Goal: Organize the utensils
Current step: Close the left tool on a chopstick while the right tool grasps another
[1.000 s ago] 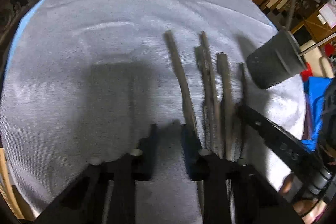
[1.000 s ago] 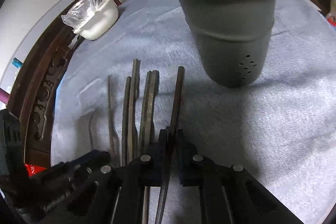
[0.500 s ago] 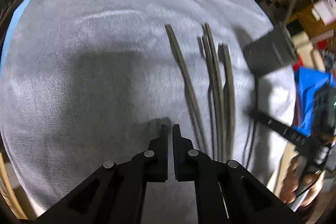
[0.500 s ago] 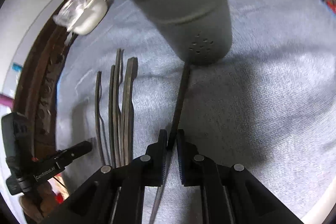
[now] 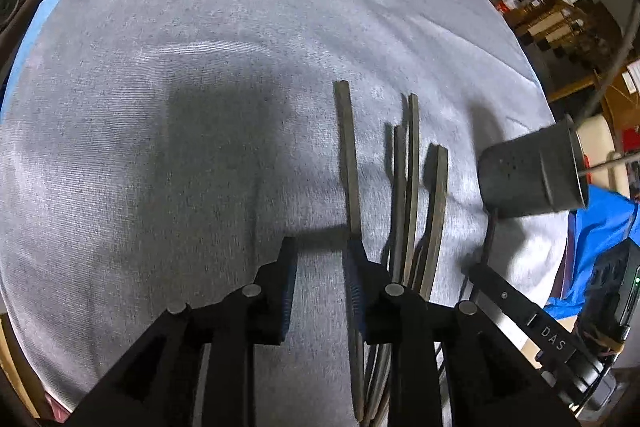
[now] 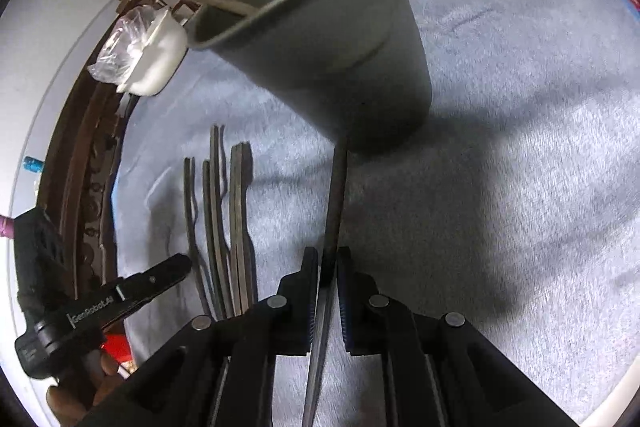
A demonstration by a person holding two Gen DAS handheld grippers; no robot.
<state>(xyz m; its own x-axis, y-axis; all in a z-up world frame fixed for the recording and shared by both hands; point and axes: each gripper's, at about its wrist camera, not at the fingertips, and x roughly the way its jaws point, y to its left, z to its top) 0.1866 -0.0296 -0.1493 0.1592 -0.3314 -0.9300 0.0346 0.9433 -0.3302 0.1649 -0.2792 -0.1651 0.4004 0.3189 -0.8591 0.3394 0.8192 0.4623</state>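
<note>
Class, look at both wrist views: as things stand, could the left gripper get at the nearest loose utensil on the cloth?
Probably yes. The left gripper is open and empty, and the nearest utensil lies bare beside its right finger, nothing covering it.

Dim overhead light, heavy soft shadows, fisheye-bent edges, slight blur.

I am holding one dark flat utensil (image 6: 335, 203), its handle pointing to 12 o'clock under the grey perforated holder (image 6: 320, 39), which is carrying two more. Remaining dark utensils (image 6: 224, 223) are lying parallel on the grey cloth at 9 o'clock.
</note>
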